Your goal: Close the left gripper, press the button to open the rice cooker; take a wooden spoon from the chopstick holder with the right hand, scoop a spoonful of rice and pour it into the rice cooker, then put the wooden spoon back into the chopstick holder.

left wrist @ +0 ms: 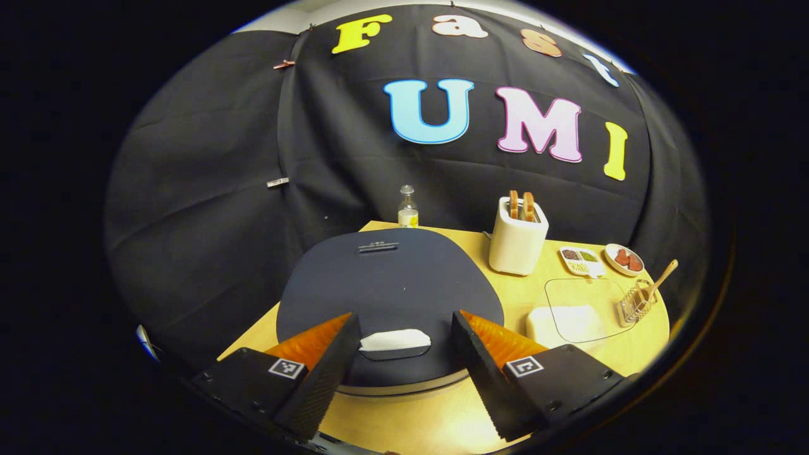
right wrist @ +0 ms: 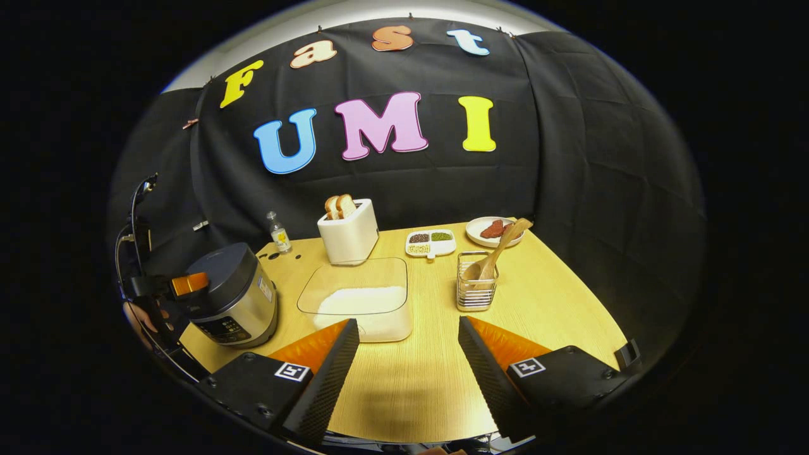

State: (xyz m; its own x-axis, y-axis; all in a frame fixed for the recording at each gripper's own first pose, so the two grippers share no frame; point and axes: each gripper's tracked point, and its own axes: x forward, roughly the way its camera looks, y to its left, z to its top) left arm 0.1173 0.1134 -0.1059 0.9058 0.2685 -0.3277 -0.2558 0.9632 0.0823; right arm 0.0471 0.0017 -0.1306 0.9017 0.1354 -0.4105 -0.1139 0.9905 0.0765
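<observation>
The rice cooker sits right under my left gripper, its dark lid down. The white button at the lid's front edge lies between the open fingers, which do not touch it. In the right gripper view the same cooker stands at the table's left with the left gripper over its lid. My right gripper hangs open over the table's front, holding nothing. The wooden spoon leans in the wire chopstick holder, a little ahead and to the right. A clear box of rice stands just ahead.
Along the back of the wooden table stand a small bottle, a white toaster with bread, a divided dish and a plate of food. A hand holds the left gripper.
</observation>
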